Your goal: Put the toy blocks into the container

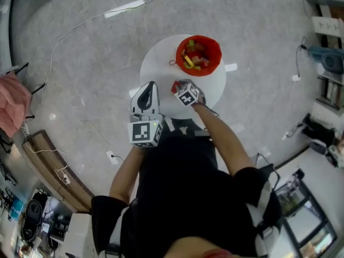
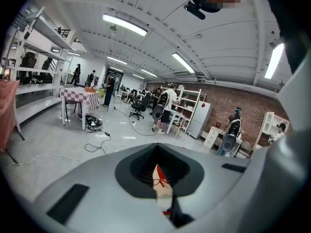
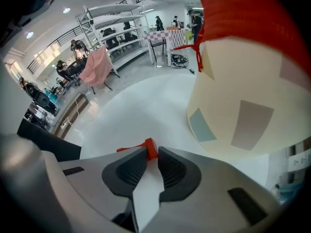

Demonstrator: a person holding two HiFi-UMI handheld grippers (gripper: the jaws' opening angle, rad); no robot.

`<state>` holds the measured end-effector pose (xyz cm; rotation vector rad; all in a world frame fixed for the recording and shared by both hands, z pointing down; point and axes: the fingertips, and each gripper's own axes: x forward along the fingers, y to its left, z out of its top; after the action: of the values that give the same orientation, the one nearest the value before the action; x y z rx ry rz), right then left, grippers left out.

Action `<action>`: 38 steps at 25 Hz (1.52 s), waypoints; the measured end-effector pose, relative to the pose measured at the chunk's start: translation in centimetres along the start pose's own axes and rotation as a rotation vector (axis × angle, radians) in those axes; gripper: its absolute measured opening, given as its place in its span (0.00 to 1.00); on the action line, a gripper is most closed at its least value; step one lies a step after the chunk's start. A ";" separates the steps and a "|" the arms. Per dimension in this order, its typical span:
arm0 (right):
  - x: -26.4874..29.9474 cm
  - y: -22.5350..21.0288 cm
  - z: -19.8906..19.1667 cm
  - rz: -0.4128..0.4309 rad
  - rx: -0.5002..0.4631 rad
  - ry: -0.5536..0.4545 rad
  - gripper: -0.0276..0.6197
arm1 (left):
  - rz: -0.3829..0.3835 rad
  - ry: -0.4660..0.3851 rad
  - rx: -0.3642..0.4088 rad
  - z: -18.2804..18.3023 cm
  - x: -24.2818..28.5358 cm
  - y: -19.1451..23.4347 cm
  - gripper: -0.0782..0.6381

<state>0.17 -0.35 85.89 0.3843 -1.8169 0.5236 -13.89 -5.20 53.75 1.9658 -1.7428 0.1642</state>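
Red container (image 1: pixel 198 55), part-filled with mixed blocks, on a round white table (image 1: pixel 158 63). Left gripper (image 2: pixel 158 166): jaws together, empty, raised well short of the container. Right gripper (image 3: pixel 151 152): jaws nearly closed, nipping only one end of a small, hard-edged red block (image 3: pixel 148 148) lying just beside the container's base; so shallow a hold could let it twist free and drop outside the container.
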 end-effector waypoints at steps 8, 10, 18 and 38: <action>-1.1 0.3 -0.6 -0.014 0.017 -0.018 0.13 | -0.008 0.001 0.008 -0.1 -0.2 -0.6 0.11; -1.6 0.4 -0.7 -0.018 0.015 -0.026 0.12 | -0.010 -0.004 0.004 0.0 -0.3 -0.9 0.11; -5.7 1.0 1.2 -0.032 -0.013 -0.138 0.12 | -0.016 -0.014 0.017 0.1 -1.0 -1.7 0.11; -21.8 -10.9 8.3 -0.235 0.349 -0.563 0.12 | -0.079 -0.109 0.088 4.0 -2.1 -6.9 0.11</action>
<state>5.48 -14.01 64.72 1.0560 -2.1740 0.6071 -8.58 -4.76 47.41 2.1398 -1.7495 0.1101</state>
